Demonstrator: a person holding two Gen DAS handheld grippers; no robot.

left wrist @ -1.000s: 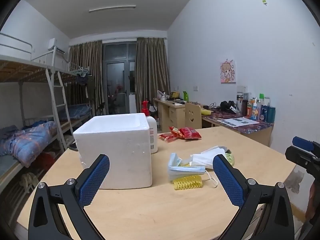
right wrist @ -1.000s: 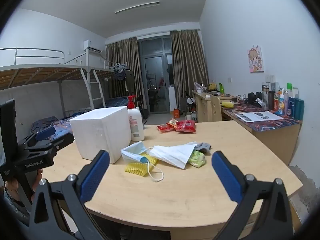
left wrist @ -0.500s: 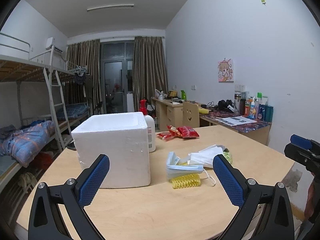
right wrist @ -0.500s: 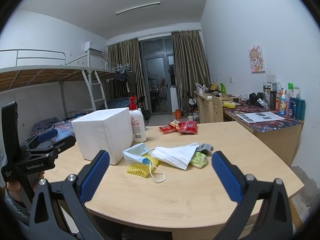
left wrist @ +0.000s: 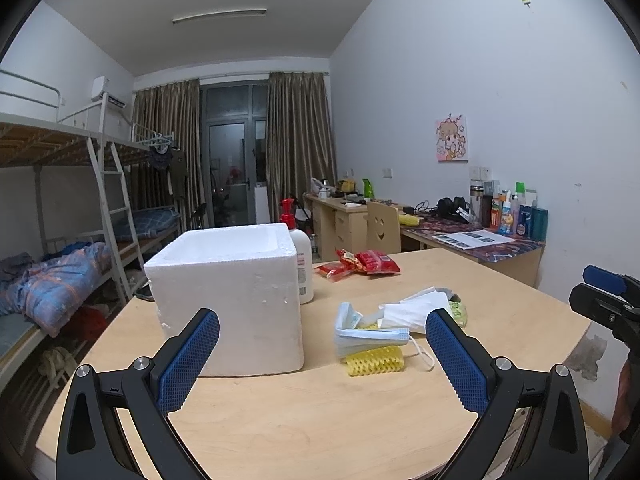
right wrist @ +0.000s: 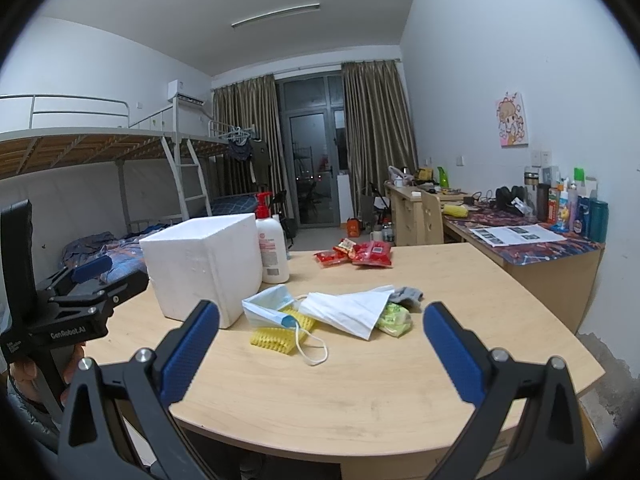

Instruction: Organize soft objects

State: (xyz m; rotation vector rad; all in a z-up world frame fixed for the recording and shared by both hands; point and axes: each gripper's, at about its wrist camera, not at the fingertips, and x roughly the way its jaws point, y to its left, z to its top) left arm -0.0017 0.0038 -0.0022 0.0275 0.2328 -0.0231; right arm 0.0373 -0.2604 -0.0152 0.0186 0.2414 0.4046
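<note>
Each handheld tool is a black plastic two-finger gripper, the left gripper [left wrist: 322,354] and the right gripper [right wrist: 321,348] built alike. Every finger is an angular black arm with a triangular cut-out near its base and two round silver screw heads on its upper edge. The inner faces carry bright blue rubber pads [left wrist: 189,359] with a fine diamond-grid texture. Seen from the side in the right wrist view, the left gripper's black body bears small white lettering reading "GenRobot.AI" [right wrist: 68,333] and a blue pad at its tip.
</note>
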